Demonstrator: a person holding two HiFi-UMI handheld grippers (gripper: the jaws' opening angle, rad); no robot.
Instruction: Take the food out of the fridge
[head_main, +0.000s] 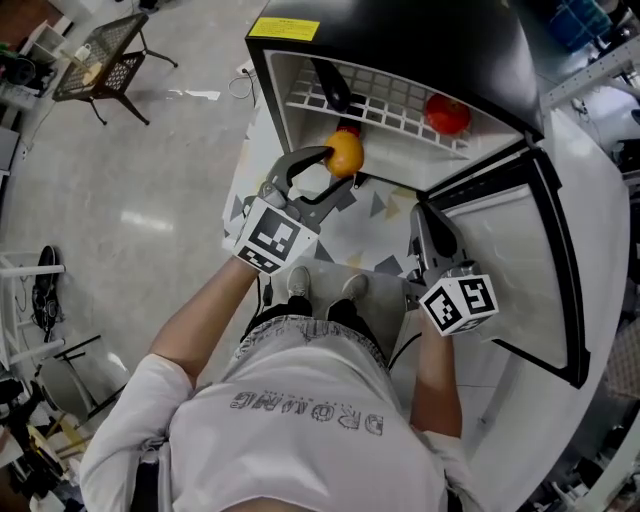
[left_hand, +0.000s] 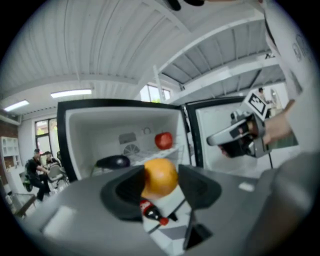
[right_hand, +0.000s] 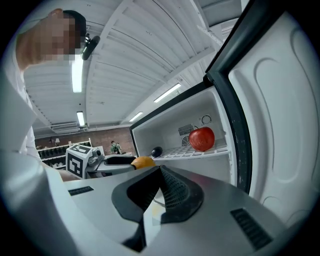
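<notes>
- Our left hand-held gripper clamps the round orange fruit, held just in front of the open white fridge.
- Our right hand-held gripper hangs beside the white-lined fridge door, jaws seemingly together, nothing between.
- A round red fruit and a dark aubergine-like thing sit on the white wire shelf.

Wire shelf (in the fridge) bearing red fruit and eggplant

We are in a large hall like a workshop or lab. We see a ribbed metal roof with strip lights, a brick wall and a polished grey floor.
</notes>
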